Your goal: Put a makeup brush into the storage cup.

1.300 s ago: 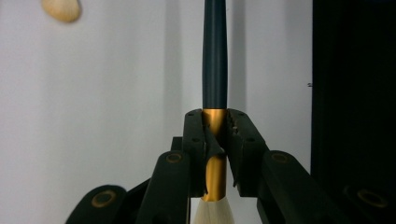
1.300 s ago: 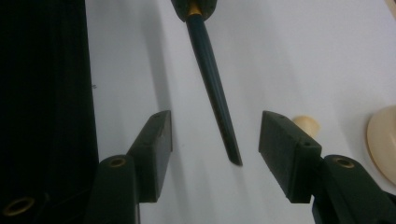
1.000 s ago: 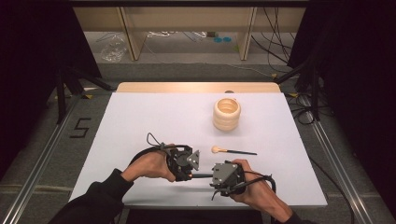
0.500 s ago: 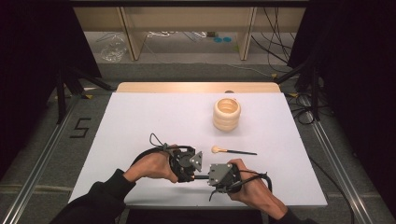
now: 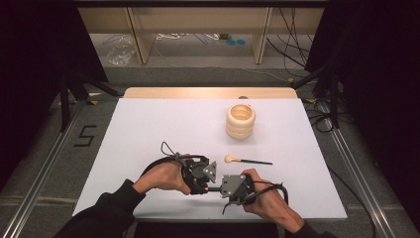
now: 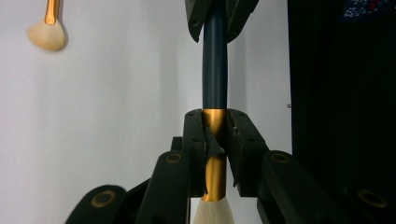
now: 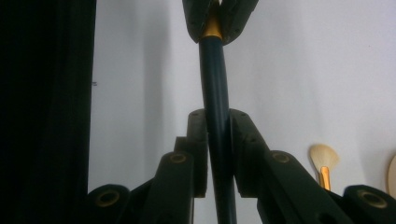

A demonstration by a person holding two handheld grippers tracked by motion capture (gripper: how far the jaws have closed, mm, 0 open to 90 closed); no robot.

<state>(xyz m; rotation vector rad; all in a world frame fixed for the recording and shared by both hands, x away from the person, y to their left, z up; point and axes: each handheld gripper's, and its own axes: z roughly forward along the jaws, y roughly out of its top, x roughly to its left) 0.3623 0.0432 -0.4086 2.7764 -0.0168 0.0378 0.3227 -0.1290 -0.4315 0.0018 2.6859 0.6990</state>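
Brush [image 6: 215,70] is being passed near the desk's [image 5: 148,124] front edge, both grippers' fingers [image 6: 194,140] clamping it: left on ferrule, right just closing on handle.

A white table [image 5: 148,129] carries a ribbed cream holder [image 5: 240,120]. Just in front of the holder lies a dark-handled brush [image 5: 246,160], seemingly flat.

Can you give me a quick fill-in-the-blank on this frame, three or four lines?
1. The left gripper grips the held brush on its ____ band.
2. The right gripper has just been closing, with that brush's dark ____ between its jaws.
3. A second brush lies on the white table, between the grippers and the ____ holder.
4. That holder stands ____.

Missing words: gold; handle; ribbed; upright
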